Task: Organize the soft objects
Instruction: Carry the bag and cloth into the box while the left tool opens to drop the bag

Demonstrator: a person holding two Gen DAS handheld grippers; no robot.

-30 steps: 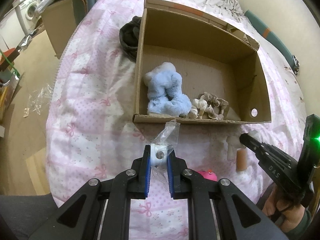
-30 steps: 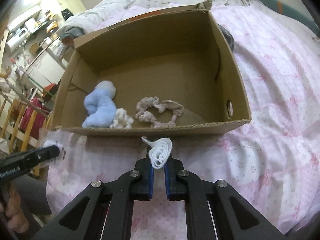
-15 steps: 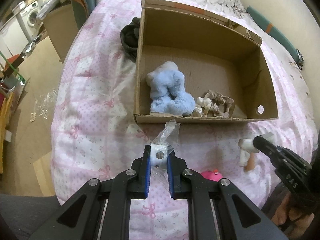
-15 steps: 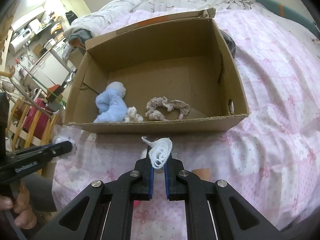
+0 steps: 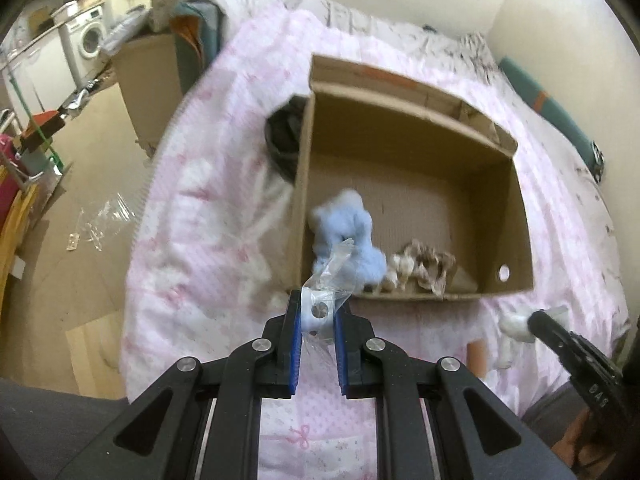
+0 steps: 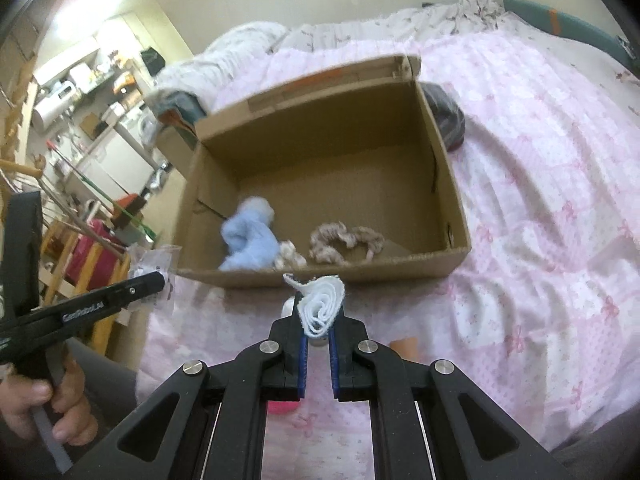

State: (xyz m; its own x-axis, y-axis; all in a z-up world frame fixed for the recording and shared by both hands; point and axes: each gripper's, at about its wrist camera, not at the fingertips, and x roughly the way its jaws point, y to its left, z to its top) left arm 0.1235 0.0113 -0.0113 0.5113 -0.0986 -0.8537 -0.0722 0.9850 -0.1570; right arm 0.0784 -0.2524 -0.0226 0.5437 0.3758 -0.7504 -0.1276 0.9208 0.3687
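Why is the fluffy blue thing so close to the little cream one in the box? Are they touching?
Touching. The right wrist view shows the blue plush pressed against the cream piece.

Brown box (image 5: 404,92); pale-blue plush (image 5: 348,236); pink bow-print quilt (image 6: 540,184).

Both grippers, left (image 5: 316,312) and right (image 6: 318,316), are black angular frames with silver screws and blue-lined fingers (image 5: 295,340); white lettering marks their sides.
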